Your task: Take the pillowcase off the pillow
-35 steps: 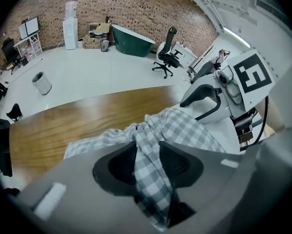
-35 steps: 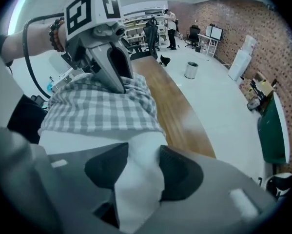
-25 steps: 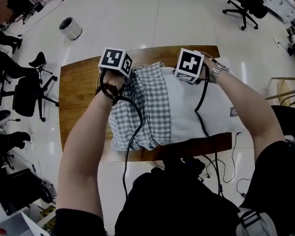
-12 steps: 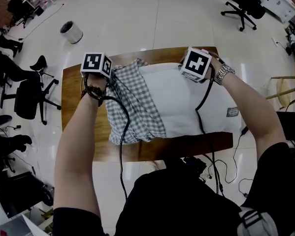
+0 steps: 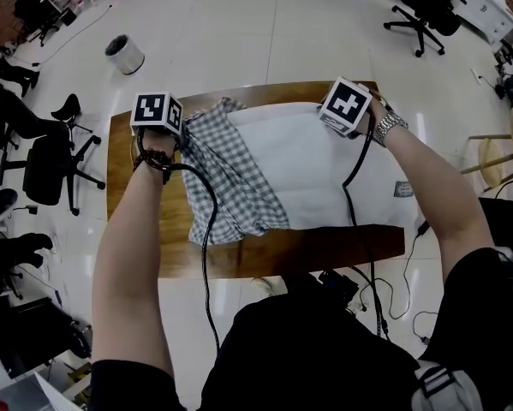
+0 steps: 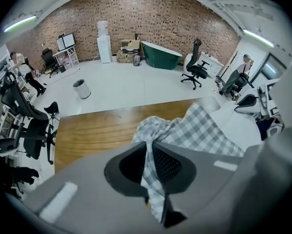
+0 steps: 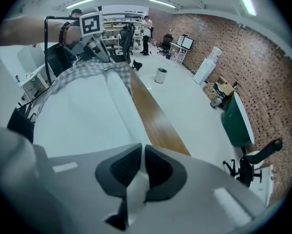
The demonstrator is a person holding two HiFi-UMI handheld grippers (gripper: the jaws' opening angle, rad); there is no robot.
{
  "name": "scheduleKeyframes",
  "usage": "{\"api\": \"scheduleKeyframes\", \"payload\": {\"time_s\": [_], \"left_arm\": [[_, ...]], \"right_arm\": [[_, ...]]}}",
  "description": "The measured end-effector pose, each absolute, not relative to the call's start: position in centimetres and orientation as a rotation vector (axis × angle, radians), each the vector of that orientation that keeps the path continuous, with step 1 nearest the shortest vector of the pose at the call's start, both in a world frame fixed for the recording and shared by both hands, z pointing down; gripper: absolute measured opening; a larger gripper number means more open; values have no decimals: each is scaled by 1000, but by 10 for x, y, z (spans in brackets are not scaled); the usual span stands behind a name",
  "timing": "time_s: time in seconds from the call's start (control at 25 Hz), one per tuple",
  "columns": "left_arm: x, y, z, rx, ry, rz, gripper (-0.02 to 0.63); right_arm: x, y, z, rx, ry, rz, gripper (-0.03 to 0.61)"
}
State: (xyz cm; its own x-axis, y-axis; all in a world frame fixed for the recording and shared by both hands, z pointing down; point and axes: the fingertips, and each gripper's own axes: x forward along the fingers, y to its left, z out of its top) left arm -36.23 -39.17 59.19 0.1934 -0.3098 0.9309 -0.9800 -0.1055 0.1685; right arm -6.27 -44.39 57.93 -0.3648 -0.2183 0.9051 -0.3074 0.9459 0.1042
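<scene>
A white pillow (image 5: 320, 169) lies across the wooden table (image 5: 136, 221). The grey checked pillowcase (image 5: 226, 178) is bunched over its left end only. At the table's far left my left gripper (image 5: 172, 134) is shut on a fold of the checked pillowcase (image 6: 184, 130), which runs down between its pads. My right gripper (image 5: 335, 122) is shut on the pillow's far edge (image 7: 87, 126), with white fabric pinched between the pads. In the right gripper view my left gripper (image 7: 106, 58) shows at the pillow's other end.
Black cables (image 5: 206, 255) trail from both grippers over the table's near edge. Office chairs (image 5: 42, 161) stand to the left, a white bin (image 5: 123, 54) on the floor beyond, more chairs (image 5: 423, 11) at the far right. People stand in the background (image 7: 146, 30).
My left gripper has pulled the checked pillowcase leftward along the table, baring more white pillow. The right gripper has shifted slightly right, still at the pillow's far edge.
</scene>
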Motion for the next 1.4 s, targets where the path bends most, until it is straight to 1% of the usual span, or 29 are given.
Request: {"api": "scheduleKeyframes", "payload": {"time_s": [0.16,0.24,0.36,0.44,0.56,0.68,0.92,1.4], "left_arm": [[-351,-388,585,1651,-1231,971,26],[-337,-386,583,1712,-1206,964,28],[-322,-382,578,1772,-1214,937,38],[-316,-378,572,1809,-1234,920,63],[-310,-371,557,1867,-1267,893,131],[-300,-361,543,1912,-1292,864,143],[-278,-328,518,1975,-1318,806,143],[-217,-223,528,2037,-1295,658,143]], "right_arm": [[-68,-442,578,395,-1976,39,18],[-71,-438,575,404,-2026,36,34],[-70,-432,571,443,-2119,88,119],[-67,-427,569,464,-2141,96,179],[-65,-414,562,490,-2147,63,206],[-61,-396,552,507,-2155,13,209],[-59,-346,533,483,-2159,-95,212],[-61,-229,548,412,-2131,-246,222]]}}
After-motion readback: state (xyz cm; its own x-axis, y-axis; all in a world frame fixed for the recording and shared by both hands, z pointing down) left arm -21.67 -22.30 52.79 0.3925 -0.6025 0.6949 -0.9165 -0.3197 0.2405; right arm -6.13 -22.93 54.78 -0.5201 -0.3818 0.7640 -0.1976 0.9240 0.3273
